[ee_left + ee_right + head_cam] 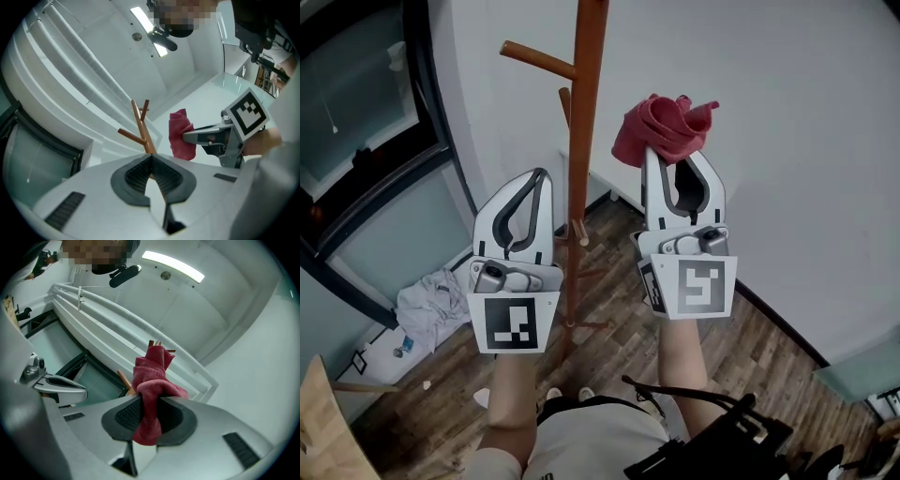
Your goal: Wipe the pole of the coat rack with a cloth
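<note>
The brown wooden coat rack pole stands upright between my two grippers, with a peg sticking out to its left. My right gripper is shut on a bunched red cloth, held just right of the pole and apart from it. In the right gripper view the cloth fills the gap between the jaws and hides most of the pole. My left gripper is shut and holds nothing, just left of the pole. In the left gripper view the pole rises beyond the closed tips, beside the cloth.
A white wall stands behind the rack. A dark-framed window is at the left. A crumpled grey cloth lies on the wood floor below it. A wooden board leans at the bottom left.
</note>
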`<state>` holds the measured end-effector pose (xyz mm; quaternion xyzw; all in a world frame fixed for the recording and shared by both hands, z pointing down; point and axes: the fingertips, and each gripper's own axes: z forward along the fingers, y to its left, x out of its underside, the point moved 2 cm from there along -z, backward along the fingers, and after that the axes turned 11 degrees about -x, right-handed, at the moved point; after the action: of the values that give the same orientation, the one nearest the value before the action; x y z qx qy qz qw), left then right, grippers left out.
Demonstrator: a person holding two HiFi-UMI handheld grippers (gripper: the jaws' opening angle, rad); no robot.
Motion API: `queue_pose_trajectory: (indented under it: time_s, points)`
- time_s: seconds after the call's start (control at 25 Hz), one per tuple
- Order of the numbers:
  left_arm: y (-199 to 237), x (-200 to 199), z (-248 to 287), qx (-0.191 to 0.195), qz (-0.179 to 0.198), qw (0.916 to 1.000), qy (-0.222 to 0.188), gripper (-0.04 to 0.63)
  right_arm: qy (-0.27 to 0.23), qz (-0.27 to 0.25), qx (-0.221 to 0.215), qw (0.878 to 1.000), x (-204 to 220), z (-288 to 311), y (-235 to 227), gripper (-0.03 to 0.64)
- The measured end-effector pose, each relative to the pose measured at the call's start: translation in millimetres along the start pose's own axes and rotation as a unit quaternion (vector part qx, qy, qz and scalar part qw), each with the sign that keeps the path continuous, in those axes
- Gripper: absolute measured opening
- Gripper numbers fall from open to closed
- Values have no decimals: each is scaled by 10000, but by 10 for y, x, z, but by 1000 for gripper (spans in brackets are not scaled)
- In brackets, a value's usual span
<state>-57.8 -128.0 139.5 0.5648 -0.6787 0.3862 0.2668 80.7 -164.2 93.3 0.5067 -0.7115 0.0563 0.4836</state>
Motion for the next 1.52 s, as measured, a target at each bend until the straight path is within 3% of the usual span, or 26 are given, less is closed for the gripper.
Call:
queue_pose_trajectory:
  time_s: [0.48, 1.08, 1.28, 1.4, 1.52]
  points:
    - [26, -178, 315, 467, -9, 9979, -441, 14, -194, -389, 117, 9990, -234, 340, -116, 78]
    - [-31, -134, 435, 667, -171, 9961, -547, 14, -113, -977, 165, 9950, -398, 595, -166, 78]
    - [-24, -146, 444, 800, 273, 9944, -639, 14, -113, -1024, 145, 9946, -380, 639, -174, 78]
    - [-17, -111, 461, 851, 398, 9936, -631, 14, -175, -823, 174, 9963, -152, 614, -216, 78]
    - [-31, -93, 463, 839, 303, 9942, -603, 14, -152, -895, 142, 9958, -198, 639, -187, 78]
